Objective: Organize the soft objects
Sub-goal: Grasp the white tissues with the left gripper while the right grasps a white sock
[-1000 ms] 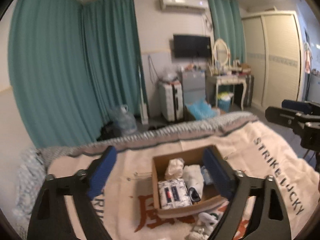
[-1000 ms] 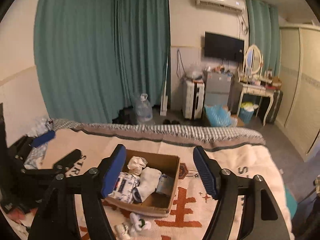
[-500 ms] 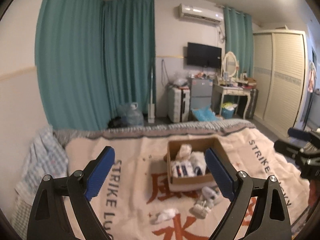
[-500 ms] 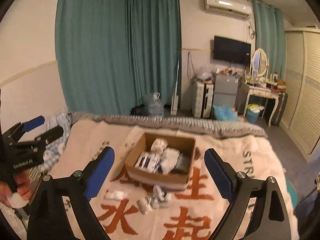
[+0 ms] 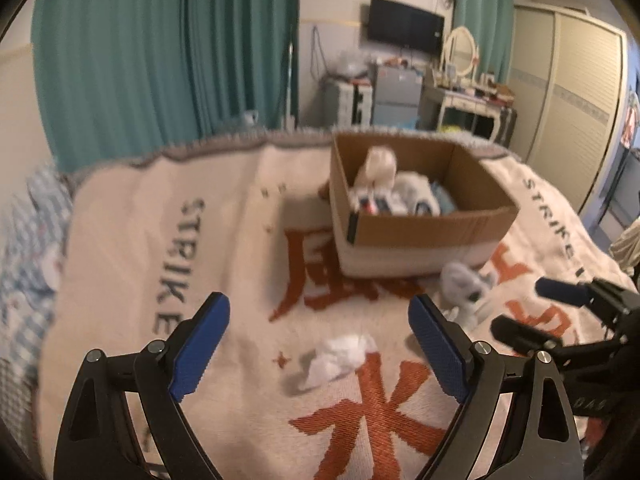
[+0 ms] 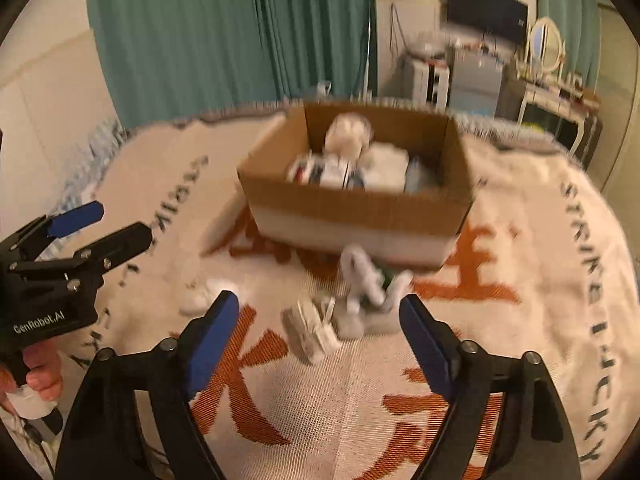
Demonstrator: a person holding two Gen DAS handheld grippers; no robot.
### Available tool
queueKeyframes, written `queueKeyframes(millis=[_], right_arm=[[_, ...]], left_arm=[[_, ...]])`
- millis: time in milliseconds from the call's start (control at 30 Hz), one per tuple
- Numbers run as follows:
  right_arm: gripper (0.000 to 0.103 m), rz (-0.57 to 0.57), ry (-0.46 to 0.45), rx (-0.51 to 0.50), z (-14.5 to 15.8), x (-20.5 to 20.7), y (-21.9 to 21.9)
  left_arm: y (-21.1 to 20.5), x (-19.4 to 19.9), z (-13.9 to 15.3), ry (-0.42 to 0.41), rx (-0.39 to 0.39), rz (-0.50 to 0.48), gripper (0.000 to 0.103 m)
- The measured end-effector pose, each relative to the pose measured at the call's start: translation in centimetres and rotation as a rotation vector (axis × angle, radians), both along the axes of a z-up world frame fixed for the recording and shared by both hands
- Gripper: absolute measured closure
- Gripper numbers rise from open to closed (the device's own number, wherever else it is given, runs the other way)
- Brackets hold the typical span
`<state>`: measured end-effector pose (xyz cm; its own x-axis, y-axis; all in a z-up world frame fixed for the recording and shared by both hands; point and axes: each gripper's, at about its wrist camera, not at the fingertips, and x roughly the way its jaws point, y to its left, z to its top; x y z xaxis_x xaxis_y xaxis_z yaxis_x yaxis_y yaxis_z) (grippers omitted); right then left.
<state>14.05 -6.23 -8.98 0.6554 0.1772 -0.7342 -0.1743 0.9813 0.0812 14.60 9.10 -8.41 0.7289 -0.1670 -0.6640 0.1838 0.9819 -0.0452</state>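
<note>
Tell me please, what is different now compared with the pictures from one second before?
Both tools came down toward the blanket. The left tool now hangs open over the crumpled white cloth. The right tool, whose jaws have just been closing a little, is open over the loose white pieces. Nothing was taken or released. The cardboard box stayed in place.

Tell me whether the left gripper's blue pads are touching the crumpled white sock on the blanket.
Apart. The left wrist view shows the left gripper open, the crumpled white sock lying between its blue pads with blanket visible on both sides.
</note>
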Motion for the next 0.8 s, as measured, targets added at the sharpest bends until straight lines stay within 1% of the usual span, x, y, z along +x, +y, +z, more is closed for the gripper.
queueKeyframes(millis=[67, 133, 167, 200, 233, 267, 300, 333, 367, 400, 433, 467, 500, 533, 567, 600, 633, 700, 733, 800], right_arm=[[0.031, 0.005, 0.037, -0.003, -2.0, 0.8, 0.2], [0.033, 0.01, 0.077, -0.006, -4.1, 1.7, 0.5], [0.036, 0.011, 0.091, -0.006, -4.9, 2.0, 0.7], [0.038, 0.012, 0.108, -0.011, -6.0, 2.4, 0.9], [0.043, 0.011, 0.118, -0.014, -6.7, 2.6, 0.9], [0.044, 0.01, 0.127, -0.017, -7.3, 2.9, 1.0], [0.044, 0.002, 0.12, -0.03, -7.9, 3.0, 1.1], [0.048, -0.004, 0.105, -0.046, -8.1, 2.9, 1.1], [0.054, -0.01, 0.09, -0.066, -8.2, 2.8, 1.3], [0.058, -0.017, 0.072, -0.094, -8.2, 2.7, 1.3], [0.065, -0.019, 0.063, -0.108, -8.1, 2.7, 1.4], [0.071, -0.019, 0.056, -0.117, -8.1, 2.6, 1.4], [0.073, -0.02, 0.052, -0.118, -8.0, 2.6, 1.3], [0.074, -0.022, 0.052, -0.115, -7.9, 2.5, 1.0], [0.075, -0.023, 0.053, -0.108, -7.8, 2.4, 0.9], [0.076, -0.022, 0.055, -0.099, -7.8, 2.2, 0.7], [0.077, -0.022, 0.056, -0.094, -7.6, 2.3, 0.6], [0.077, -0.021, 0.057, -0.081, -7.4, 2.0, 0.5], [0.078, -0.02, 0.059, -0.07, -7.3, 1.7, 0.4], [0.079, -0.015, 0.065, -0.045, -7.0, 1.3, 0.1]], left_arm=[[-0.2, 0.7, -2.0, 0.035, -0.005, -0.01, 0.012], [-0.6, 1.2, -4.1, 0.065, 0.014, -0.026, 0.012], [-0.7, 1.4, -4.8, 0.073, 0.025, -0.034, 0.012], [-0.9, 1.6, -5.6, 0.084, 0.039, -0.044, 0.013], [-1.0, 1.7, -6.3, 0.096, 0.048, -0.054, 0.018], [-1.1, 1.9, -7.0, 0.112, 0.049, -0.066, 0.018], [-1.1, 2.0, -7.5, 0.125, 0.046, -0.072, 0.018], [-1.1, 2.2, -8.1, 0.14, 0.044, -0.08, 0.018], [-1.1, 2.4, -8.5, 0.153, 0.043, -0.085, 0.018], [-1.1, 2.6, -9.0, 0.163, 0.04, -0.086, 0.019], [-1.1, 2.8, -9.4, 0.176, 0.031, -0.09, 0.02], [-1.3, 2.9, -9.7, 0.188, 0.022, -0.099, 0.023], [-1.5, 3.1, -10.1, 0.202, 0.018, -0.11, 0.032], [-1.7, 3.1, -10.4, 0.219, 0.023, -0.117, 0.034], [-1.9, 3.2, -10.7, 0.229, 0.029, -0.119, 0.035], [-2.1, 3.2, -10.9, 0.236, 0.035, -0.118, 0.039], [-2.2, 3.2, -11.0, 0.239, 0.039, -0.118, 0.051], [-2.2, 2.9, -10.9, 0.24, 0.04, -0.118, 0.056], [-2.2, 2.7, -10.8, 0.237, 0.037, -0.119, 0.061], [-2.0, 2.4, -10.6, 0.241, 0.028, -0.122, 0.062]])
